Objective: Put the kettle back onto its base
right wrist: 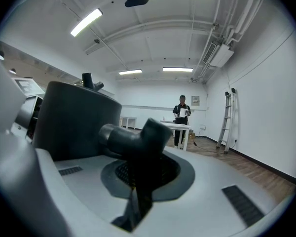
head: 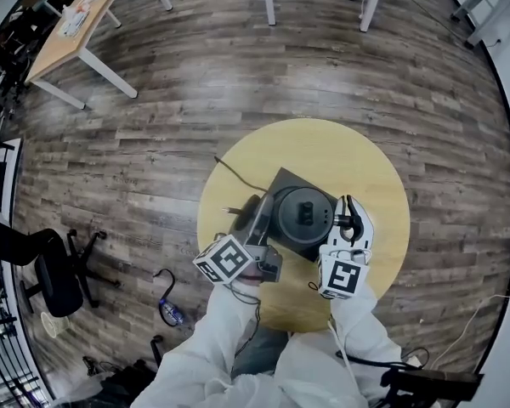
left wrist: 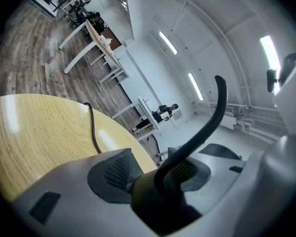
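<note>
A black gooseneck kettle (head: 304, 213) stands over its square black base (head: 280, 181) on the round yellow table (head: 323, 143); whether it rests on the base I cannot tell. My right gripper (head: 350, 219) is shut on the kettle's handle (right wrist: 133, 142), with the dark kettle body (right wrist: 74, 117) just to the left. My left gripper (head: 257, 212) is on the kettle's other side. In the left gripper view the thick root of the curved spout (left wrist: 207, 127) sits between the jaws of the left gripper (left wrist: 153, 174), and both pad faces still show beside it.
The base's black cable (left wrist: 93, 132) runs across the tabletop (left wrist: 39, 132) and off its far edge. A wooden desk (head: 76, 24) stands at the far left, an office chair (head: 59, 279) nearer. A person (right wrist: 181, 117) and a ladder (right wrist: 227, 120) are across the room.
</note>
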`<state>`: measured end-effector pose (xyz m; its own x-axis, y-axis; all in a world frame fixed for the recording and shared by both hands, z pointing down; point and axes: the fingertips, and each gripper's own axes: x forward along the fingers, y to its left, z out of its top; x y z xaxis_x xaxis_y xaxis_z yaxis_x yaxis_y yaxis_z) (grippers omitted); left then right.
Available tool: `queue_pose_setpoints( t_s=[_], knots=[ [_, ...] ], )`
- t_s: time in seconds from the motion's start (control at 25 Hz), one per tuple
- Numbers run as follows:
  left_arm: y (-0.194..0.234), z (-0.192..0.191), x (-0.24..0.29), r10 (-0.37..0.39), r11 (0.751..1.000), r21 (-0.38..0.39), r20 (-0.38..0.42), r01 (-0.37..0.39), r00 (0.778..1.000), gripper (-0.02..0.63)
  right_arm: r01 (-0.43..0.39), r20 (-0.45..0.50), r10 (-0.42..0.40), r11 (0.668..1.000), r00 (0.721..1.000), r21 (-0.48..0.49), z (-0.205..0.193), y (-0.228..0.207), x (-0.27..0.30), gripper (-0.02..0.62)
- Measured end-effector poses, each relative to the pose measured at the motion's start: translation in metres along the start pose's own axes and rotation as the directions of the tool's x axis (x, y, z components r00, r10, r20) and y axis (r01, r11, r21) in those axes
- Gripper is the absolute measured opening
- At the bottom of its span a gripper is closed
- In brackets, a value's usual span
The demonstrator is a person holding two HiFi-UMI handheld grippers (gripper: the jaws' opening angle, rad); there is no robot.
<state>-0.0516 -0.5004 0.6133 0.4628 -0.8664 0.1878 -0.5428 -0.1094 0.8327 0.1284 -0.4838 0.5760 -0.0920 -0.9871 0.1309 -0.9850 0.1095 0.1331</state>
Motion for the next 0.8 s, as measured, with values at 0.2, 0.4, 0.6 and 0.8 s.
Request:
queue_pose_setpoints(
  t_s=[0.2, 0.4, 0.6, 0.8],
  knots=[
    [0.008, -0.008, 0.009, 0.011, 0.998, -0.054, -0.035, -0.013, 0.999, 0.235, -0.003, 0.000, 0.003, 1.000, 1.000, -0.016, -0.004, 0.001, 0.008, 0.031],
    [0.015, -0.006, 0.011, 0.064, 0.997, -0.046, -0.017, -0.065, 0.998, 0.235, 0.001, 0.025, -0.001, 1.000, 1.000, -0.013, 0.000, 0.003, 0.014, 0.032],
    [0.019, 0.004, 0.008, 0.143, 0.984, 0.107, 0.028, -0.145, 0.989, 0.235, 0.013, 0.044, -0.012, 1.000, 0.999, -0.026, 0.001, 0.000, 0.016, 0.032],
    [0.020, 0.013, 0.000, 0.241, 0.903, 0.346, 0.082, -0.255, 0.967, 0.235, 0.031, 0.084, -0.030, 0.999, 0.996, -0.011, 0.006, 0.001, 0.016, 0.032]
  ],
)
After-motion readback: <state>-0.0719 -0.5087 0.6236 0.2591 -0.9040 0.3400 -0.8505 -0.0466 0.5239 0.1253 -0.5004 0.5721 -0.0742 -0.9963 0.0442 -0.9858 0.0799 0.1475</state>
